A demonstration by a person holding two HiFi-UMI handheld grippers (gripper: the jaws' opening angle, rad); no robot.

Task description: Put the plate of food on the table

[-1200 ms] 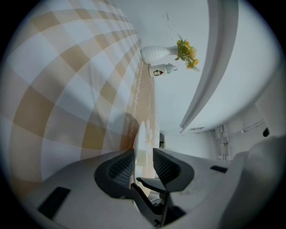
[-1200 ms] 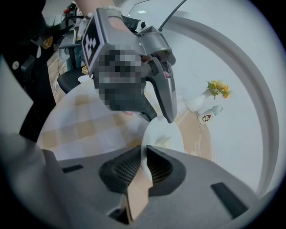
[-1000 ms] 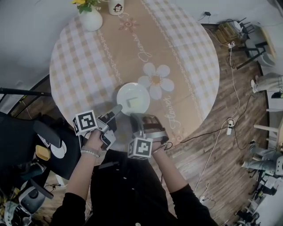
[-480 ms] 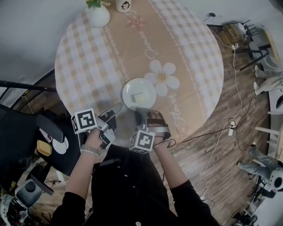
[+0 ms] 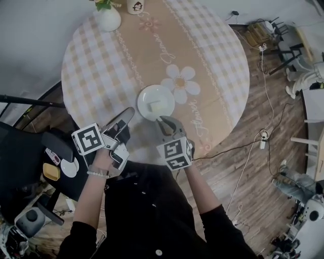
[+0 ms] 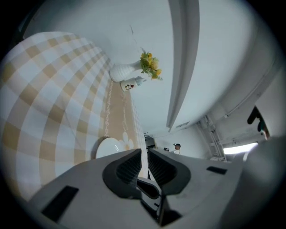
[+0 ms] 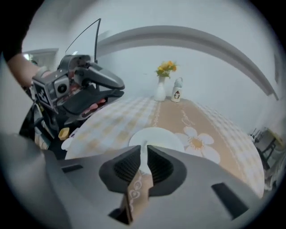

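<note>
A white plate [image 5: 150, 95] with a pale piece of food [image 5: 156, 106] lies flat on the round checked table [image 5: 96, 66], near its front edge. My right gripper [image 5: 163, 122] reaches the plate's near rim. In the right gripper view the plate [image 7: 156, 134] runs into the narrow gap of the right gripper [image 7: 144, 151], whose jaws are opening. My left gripper [image 5: 127, 113] hovers left of the plate, apart from it. Its jaws are closing with nothing between them, and the left gripper [image 6: 145, 153] shows only a slit. The plate [image 6: 108, 146] lies just beyond.
A white vase with yellow flowers [image 5: 107, 19] and a small cup [image 5: 135, 6] stand at the table's far edge. A flower print [image 5: 179, 83] sits right of the plate. Dark equipment [image 5: 30, 152] crowds the left; cables [image 5: 253, 146] cross the wooden floor on the right.
The left gripper's jaws have narrowed from wide to a slit, and it has shifted a little left. The plate stays put on the table with the right gripper at its rim.
</note>
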